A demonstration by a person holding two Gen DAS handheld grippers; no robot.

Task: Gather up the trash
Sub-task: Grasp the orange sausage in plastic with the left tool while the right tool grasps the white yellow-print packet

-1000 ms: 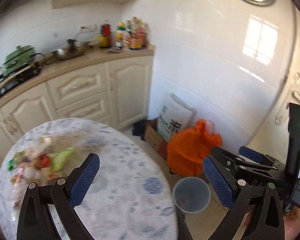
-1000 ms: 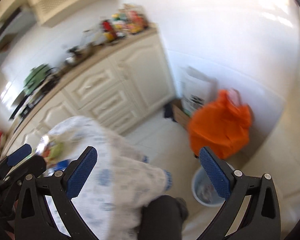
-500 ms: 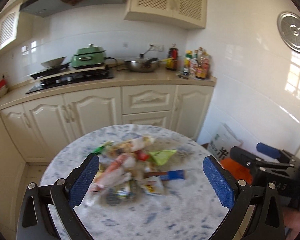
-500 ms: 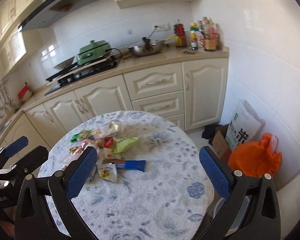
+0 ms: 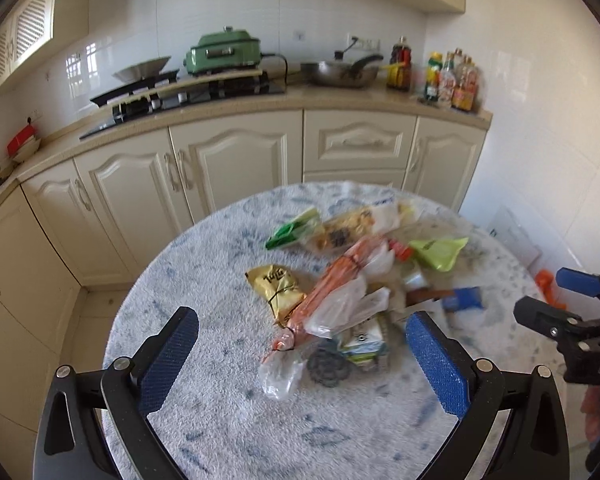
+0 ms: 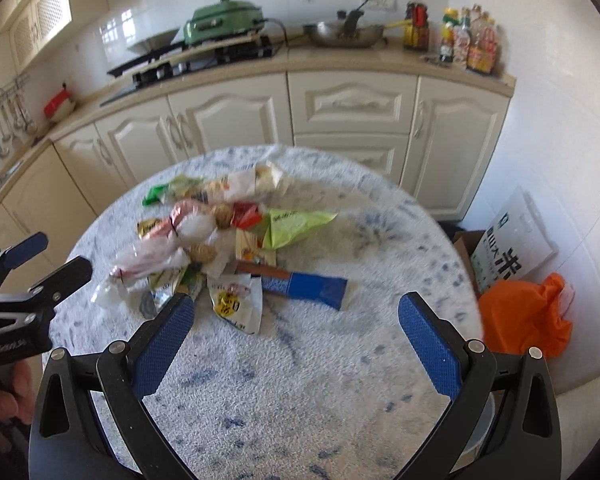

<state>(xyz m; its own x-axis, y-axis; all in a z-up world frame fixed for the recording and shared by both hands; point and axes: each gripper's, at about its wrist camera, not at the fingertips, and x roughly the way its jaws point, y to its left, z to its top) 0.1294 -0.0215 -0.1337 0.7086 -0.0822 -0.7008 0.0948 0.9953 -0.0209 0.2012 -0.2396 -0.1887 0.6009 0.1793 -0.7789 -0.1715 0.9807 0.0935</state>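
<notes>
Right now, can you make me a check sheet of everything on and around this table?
Surface: round table under a white cloth with blue flecks; the near half is bare.
Job's things: pile of wrappers on the far half; a blue wrapper and a light green packet lie at its right edge.
Clutter: nothing seen besides the trash.
Grippers: left hand-held gripper open, empty; right hand-held gripper open, empty.
Cables: a cord from the green cooker on the counter.
Surroundings: orange bag on the floor, right of the table.
</notes>
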